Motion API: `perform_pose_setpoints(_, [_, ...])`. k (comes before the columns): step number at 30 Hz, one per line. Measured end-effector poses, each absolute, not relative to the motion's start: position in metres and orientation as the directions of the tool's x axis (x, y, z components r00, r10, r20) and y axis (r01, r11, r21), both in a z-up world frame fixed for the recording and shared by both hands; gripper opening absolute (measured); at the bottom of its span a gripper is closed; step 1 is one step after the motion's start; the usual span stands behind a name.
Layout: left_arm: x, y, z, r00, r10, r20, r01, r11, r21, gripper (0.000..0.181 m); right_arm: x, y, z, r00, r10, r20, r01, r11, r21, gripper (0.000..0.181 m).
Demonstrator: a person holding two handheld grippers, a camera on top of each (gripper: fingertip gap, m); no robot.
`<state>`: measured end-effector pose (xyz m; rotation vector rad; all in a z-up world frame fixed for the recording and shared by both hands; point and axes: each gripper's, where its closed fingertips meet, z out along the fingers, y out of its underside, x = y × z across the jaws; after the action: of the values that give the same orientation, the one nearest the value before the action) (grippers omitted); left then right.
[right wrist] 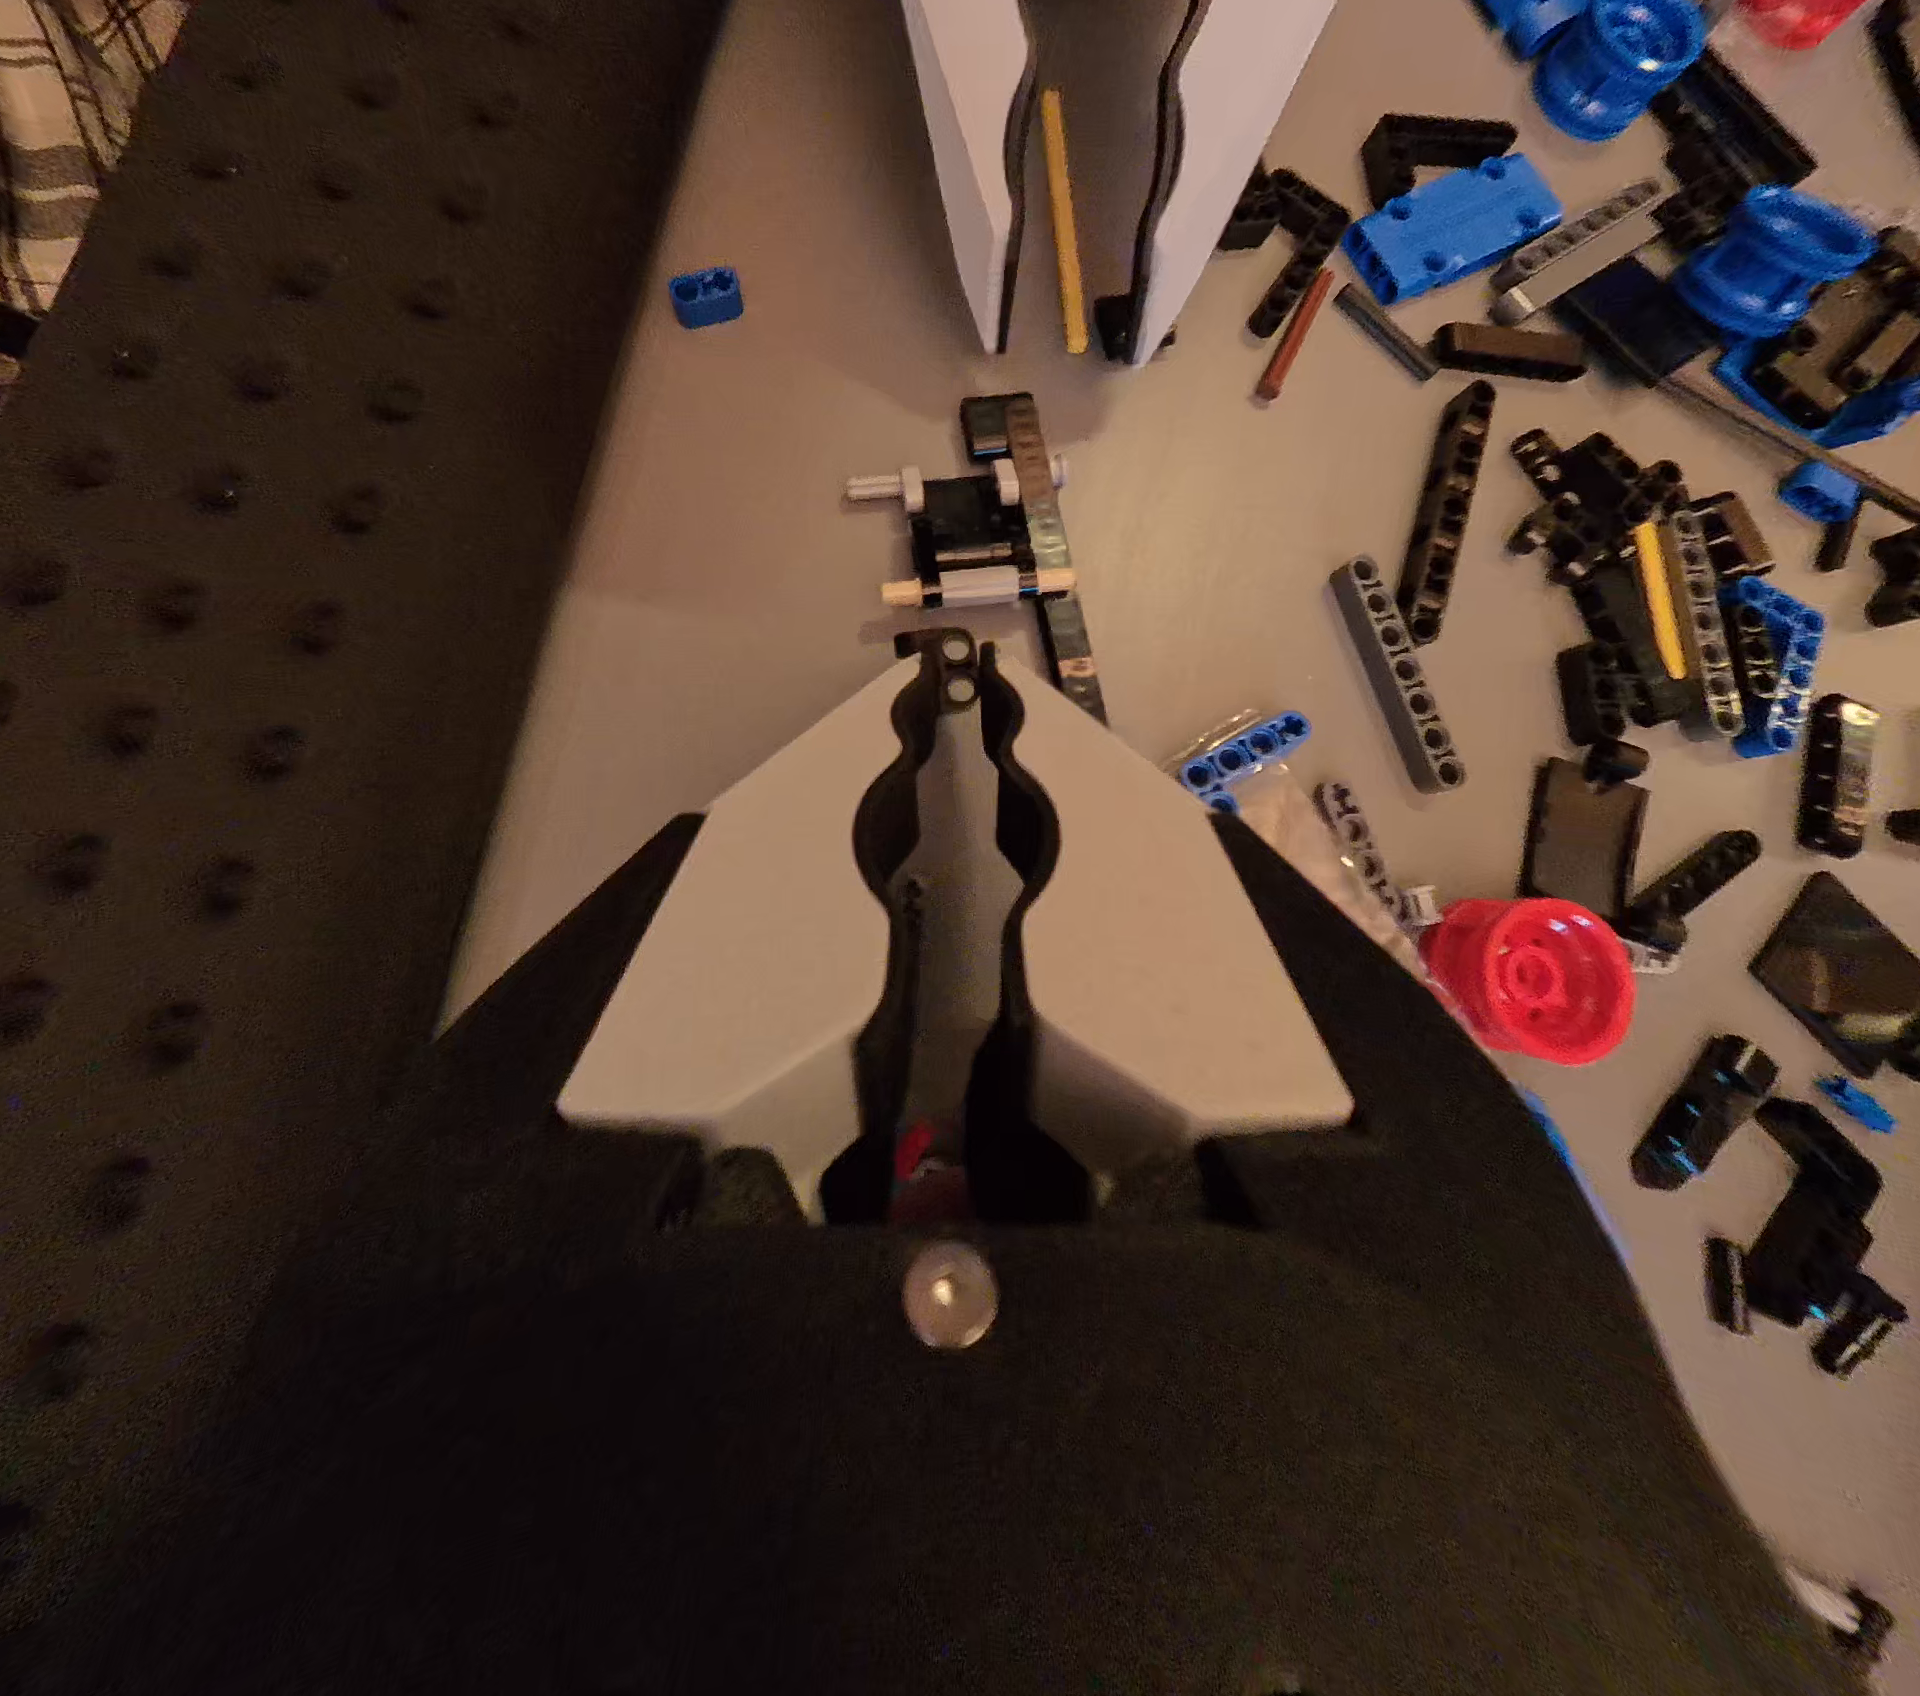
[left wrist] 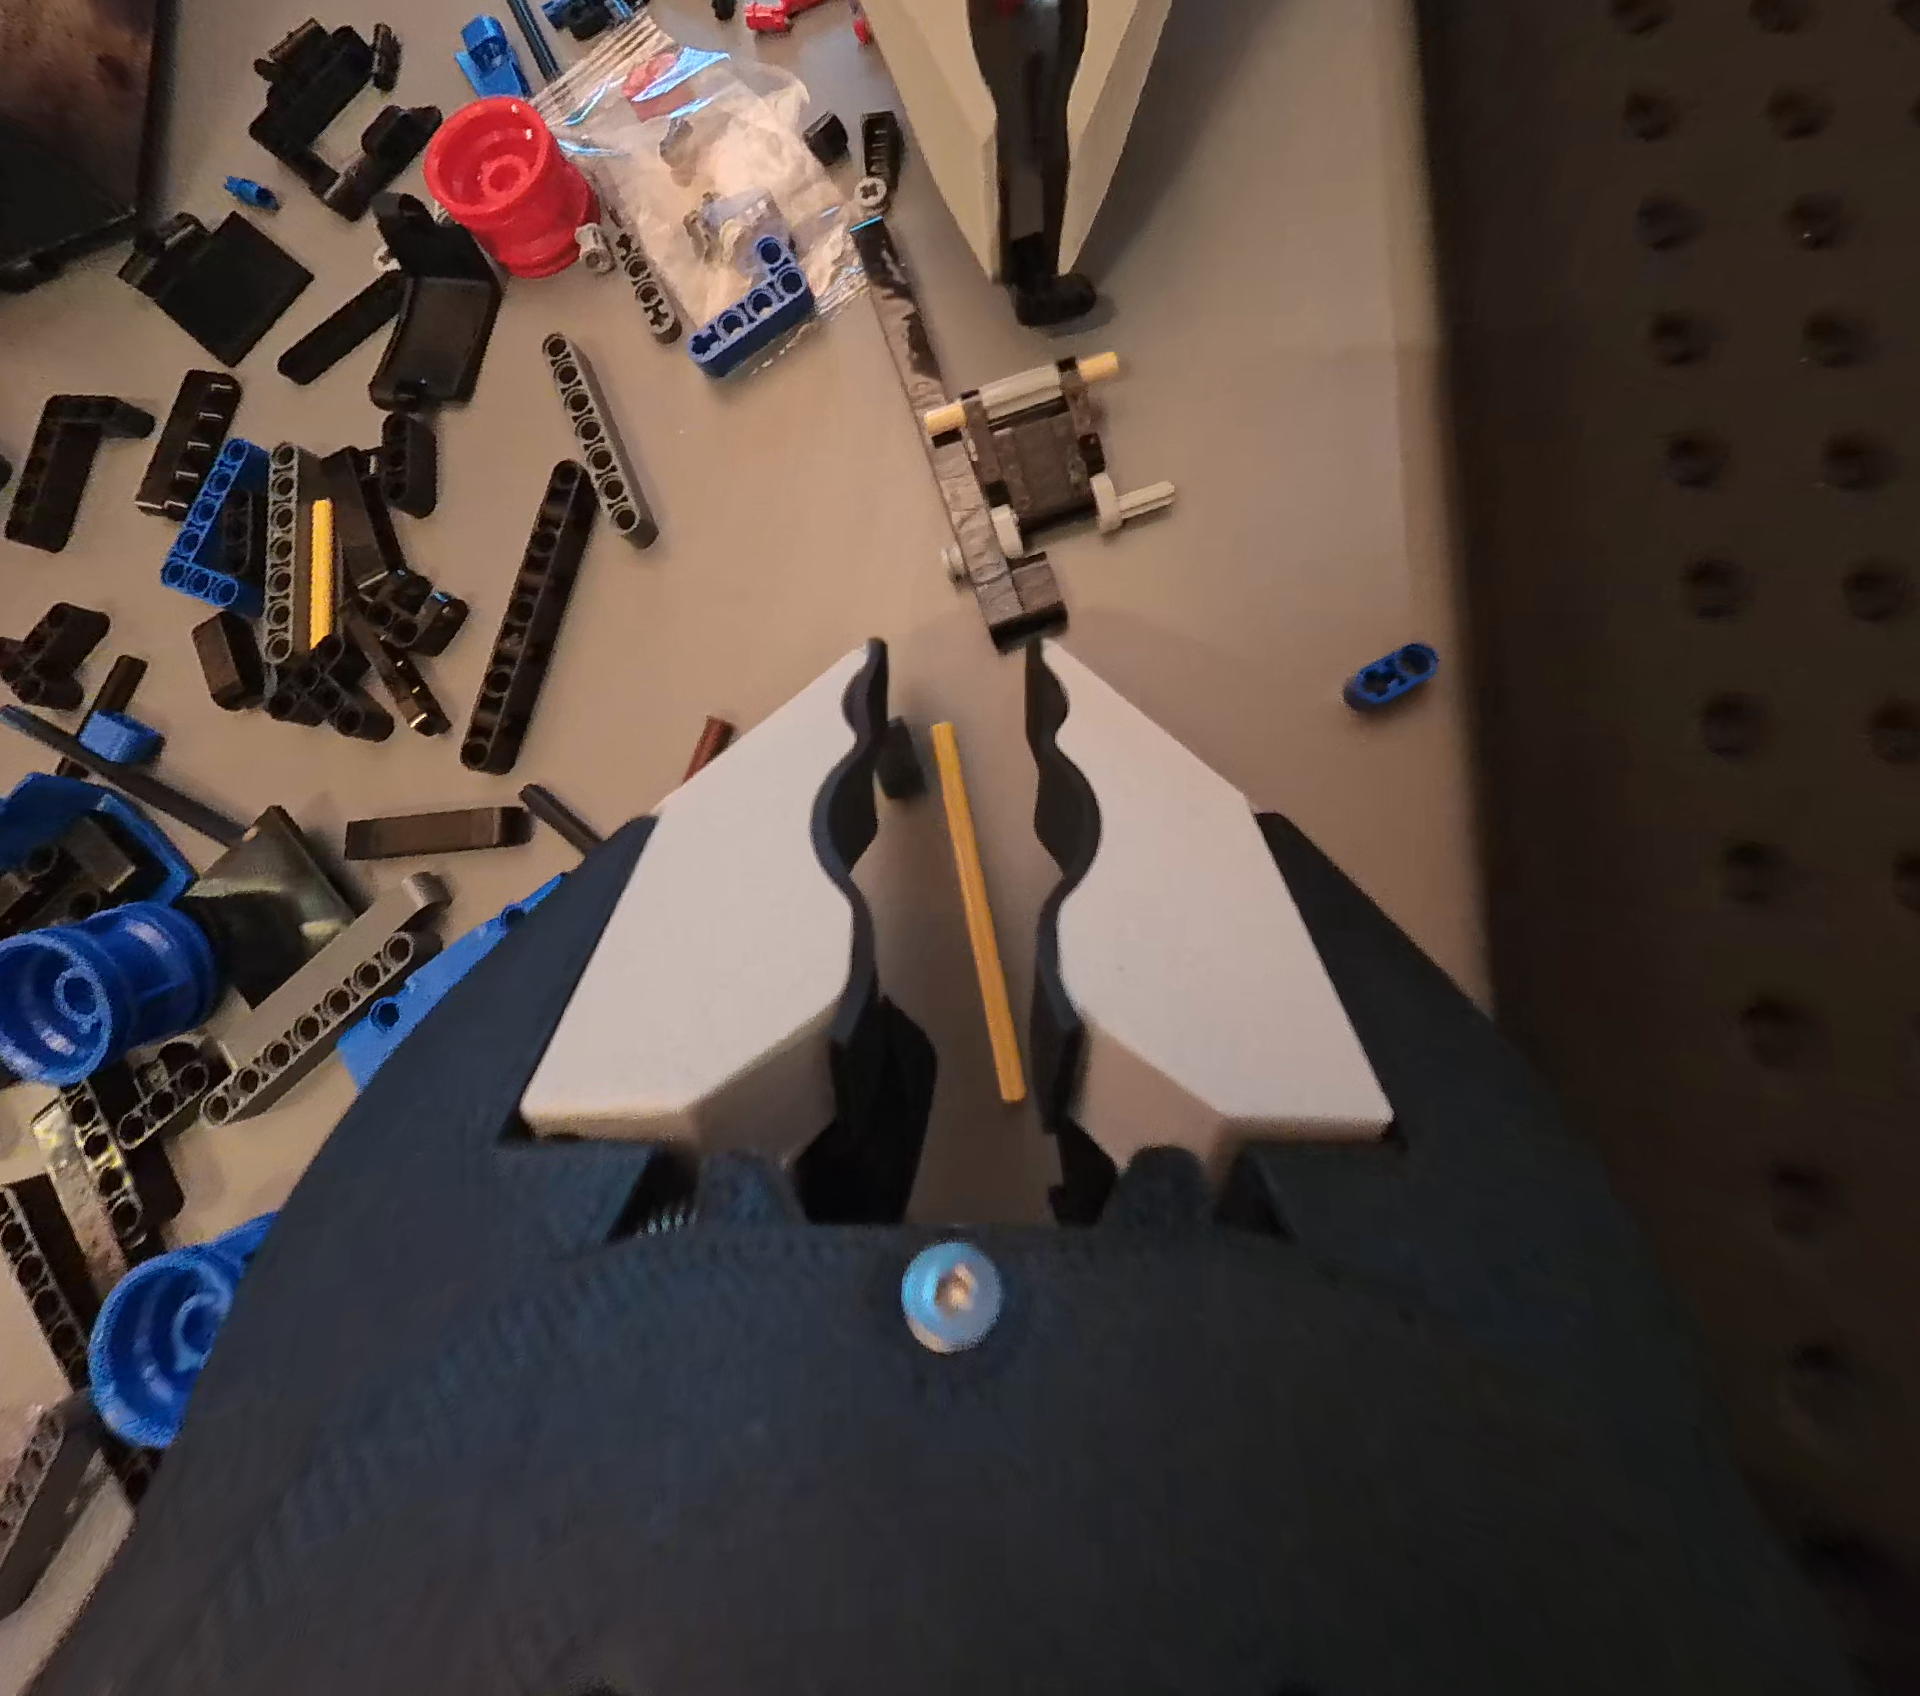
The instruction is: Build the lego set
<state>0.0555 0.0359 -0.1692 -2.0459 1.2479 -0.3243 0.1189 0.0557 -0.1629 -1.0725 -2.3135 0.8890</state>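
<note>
Left gripper [left wrist: 956, 659] parted, angled down toward surface — right gripper [right wrist: 961, 659] pinched on small black piece [right wrist: 958, 667].

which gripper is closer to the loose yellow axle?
Left. The yellow axle lies on the table between the open left gripper fingers. The right gripper, holding a small black piece, sits beyond the sub-assembly.

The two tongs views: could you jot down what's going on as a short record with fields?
Left tongs: open, straddling a yellow rod lying on the grey table
Right tongs: shut on a small black two-hole piece
Between them: a small black and grey assembly
Loose parts: red wheel, blue wheel, many black beams
</note>
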Motion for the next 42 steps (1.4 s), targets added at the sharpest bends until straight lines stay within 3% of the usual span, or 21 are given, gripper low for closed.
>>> perform_pose_setpoints(19, [0.069, 0.025, -0.175, 0.447, -0.888, -0.107, -0.691, -0.267, -0.672, 0.017, 0.12, 0.053, -0.172, -0.615, 0.784, 0.083, 0.533, 0.491, -0.689, 0.008])
perform_pose_setpoints(31, [0.051, 0.036, -0.16, 0.52, -0.841, -0.15, -0.654, -0.279, -0.703, 0.019, 0.118, 0.057, -0.163, -0.601, 0.791, 0.116, 0.51, 0.491, -0.706, 0.01])
perform_pose_setpoints(38, [0.017, 0.064, -0.148, 0.666, -0.705, -0.244, -0.618, -0.339, -0.709, 0.018, 0.101, 0.044, -0.126, -0.567, 0.793, 0.222, 0.364, 0.483, -0.797, 0.009])
perform_pose_setpoints(42, [0.001, 0.068, -0.143, 0.718, -0.652, -0.243, -0.584, -0.375, -0.72, 0.018, 0.097, 0.026, -0.149, -0.624, 0.752, 0.21, 0.407, 0.543, -0.734, 0.016])
